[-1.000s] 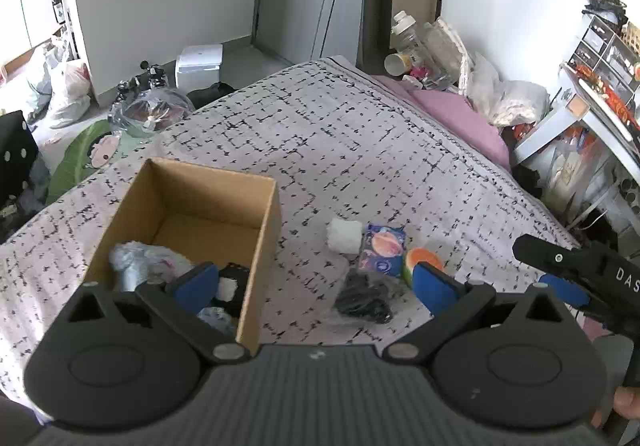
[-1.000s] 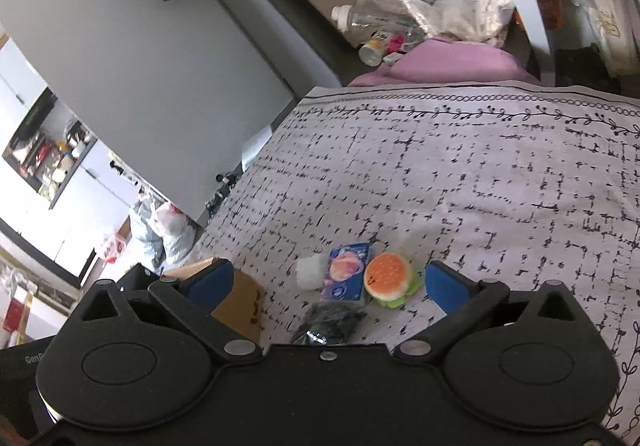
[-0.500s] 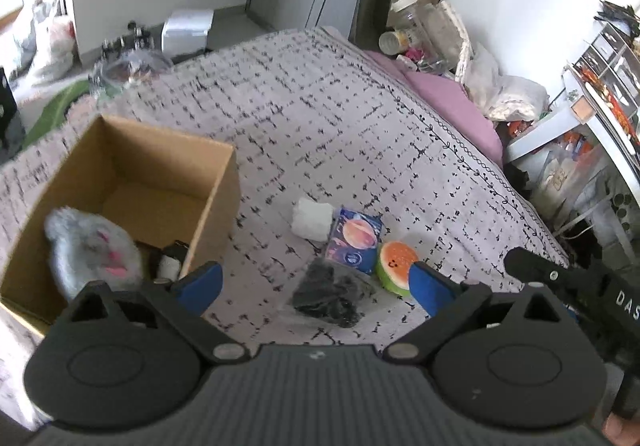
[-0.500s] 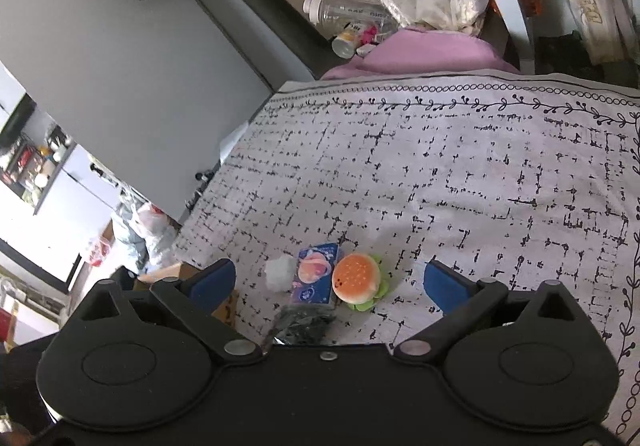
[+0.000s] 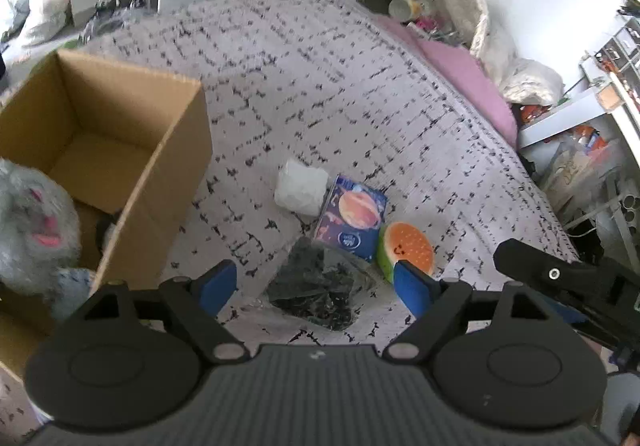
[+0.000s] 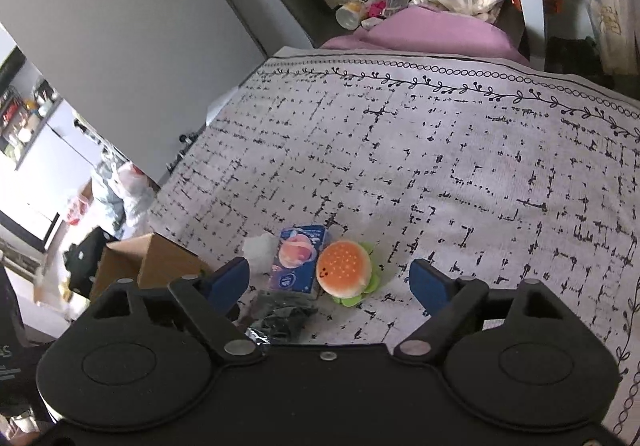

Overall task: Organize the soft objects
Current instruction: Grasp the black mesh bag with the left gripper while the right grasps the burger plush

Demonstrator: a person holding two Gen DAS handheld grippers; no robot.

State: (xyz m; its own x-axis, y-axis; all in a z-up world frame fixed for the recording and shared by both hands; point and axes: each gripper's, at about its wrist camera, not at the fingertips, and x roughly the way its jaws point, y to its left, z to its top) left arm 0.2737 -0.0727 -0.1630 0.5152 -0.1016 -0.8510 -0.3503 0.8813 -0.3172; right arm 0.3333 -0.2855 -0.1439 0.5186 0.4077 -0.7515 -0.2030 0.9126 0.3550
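On the bed (image 5: pixel 328 58), both my grippers gape empty; next I grab the burger plush (image 6: pixel 344 273) for the box (image 5: pixel 120 150).

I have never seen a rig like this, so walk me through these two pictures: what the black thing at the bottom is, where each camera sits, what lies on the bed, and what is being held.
There is no robot arm. A person holds a black two-finger gripper in each hand, and a fisheye camera on each looks forward along its blue-padded fingers. One picture comes from the left gripper, the other from the right gripper.

Both are open and hold nothing.

On the black-and-white patterned bedspread lie a white soft bundle, a blue printed packet, an orange burger-shaped plush and a dark crumpled bag.

At the left stands an open brown cardboard box with a grey fluffy plush toy in it.
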